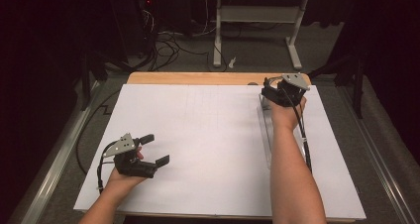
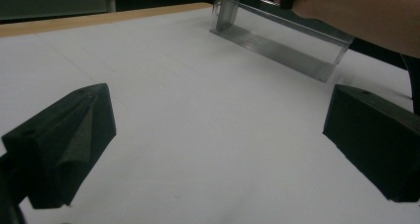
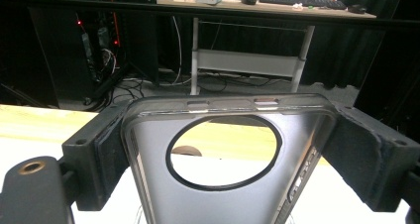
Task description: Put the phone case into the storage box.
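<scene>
At the lower left of the high view our left tongs [image 1: 157,149] rest on the white paper sheet [image 1: 208,149] that covers the worktop, jaws spread wide with nothing between them; the left gripper view shows bare paper between the two black pads. They are well apart from the work, so if anything slips on the far side they are in no position to steady it.

Farther up, at the right of the high view, a long clear plastic tray [image 1: 266,135] lies on the sheet, running away from us beside the right forearm. In the left gripper view this tray [image 2: 282,40] sits at the upper right with the right hand over its far end.

At that far end, in the upper right of the high view, our right tongs [image 1: 275,96] are clenched on a translucent grey phone case with a round camera cut-out [image 3: 223,149]. The right gripper view shows the case pinched by its two side edges, the pads pressing near its top corners. We judge this the weak point: the case is thin and flexible, so a harder squeeze could bow it and let it spring out, while a lighter hold could let it pivot or drop against the tray wall. The light tray itself could be dragged or tipped if the case catches its rim.
</scene>
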Demonstrator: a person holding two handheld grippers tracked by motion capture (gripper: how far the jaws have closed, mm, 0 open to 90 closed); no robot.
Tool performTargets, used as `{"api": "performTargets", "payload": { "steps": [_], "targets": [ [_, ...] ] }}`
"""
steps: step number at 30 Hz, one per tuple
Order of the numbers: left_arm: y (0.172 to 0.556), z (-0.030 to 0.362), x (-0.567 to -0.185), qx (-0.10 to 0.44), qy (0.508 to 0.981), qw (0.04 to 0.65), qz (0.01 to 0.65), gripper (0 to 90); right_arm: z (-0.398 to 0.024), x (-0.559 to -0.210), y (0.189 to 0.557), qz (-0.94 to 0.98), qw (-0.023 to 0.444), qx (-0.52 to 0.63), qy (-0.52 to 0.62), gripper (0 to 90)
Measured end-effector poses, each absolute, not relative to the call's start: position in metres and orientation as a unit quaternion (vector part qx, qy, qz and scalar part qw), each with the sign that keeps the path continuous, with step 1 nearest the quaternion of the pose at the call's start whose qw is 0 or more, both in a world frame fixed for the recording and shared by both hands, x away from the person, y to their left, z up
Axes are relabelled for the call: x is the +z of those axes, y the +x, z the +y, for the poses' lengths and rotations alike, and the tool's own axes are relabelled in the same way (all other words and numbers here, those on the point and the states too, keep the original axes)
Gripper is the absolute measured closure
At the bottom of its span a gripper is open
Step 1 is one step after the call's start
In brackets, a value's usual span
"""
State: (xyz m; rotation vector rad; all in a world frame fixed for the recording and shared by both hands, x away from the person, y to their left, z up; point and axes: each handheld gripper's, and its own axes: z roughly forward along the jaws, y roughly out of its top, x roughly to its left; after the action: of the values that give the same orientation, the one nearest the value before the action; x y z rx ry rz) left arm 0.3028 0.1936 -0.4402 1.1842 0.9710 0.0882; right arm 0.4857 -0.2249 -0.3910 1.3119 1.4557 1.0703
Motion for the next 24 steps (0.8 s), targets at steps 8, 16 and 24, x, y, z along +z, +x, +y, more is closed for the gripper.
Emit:
{"api": "performTargets", "payload": {
  "steps": [8, 16, 24],
  "targets": [
    [0.303, 0.195, -0.441, 0.039, 0.535, 0.72, 0.441, 0.9, -0.222, -0.389, 0.492, 0.588, 0.44, 0.427, 0.528, 12.2],
    [0.304, 0.194, -0.441, 0.038, 0.535, 0.719, 0.443, 0.9, -0.224, -0.39, 0.496, 0.589, 0.439, 0.429, 0.527, 11.6],
    [0.304, 0.194, -0.441, 0.039, 0.535, 0.718, 0.443, 0.9, -0.226, -0.389, 0.497, 0.585, 0.436, 0.432, 0.53, 11.0]
  ]
}}
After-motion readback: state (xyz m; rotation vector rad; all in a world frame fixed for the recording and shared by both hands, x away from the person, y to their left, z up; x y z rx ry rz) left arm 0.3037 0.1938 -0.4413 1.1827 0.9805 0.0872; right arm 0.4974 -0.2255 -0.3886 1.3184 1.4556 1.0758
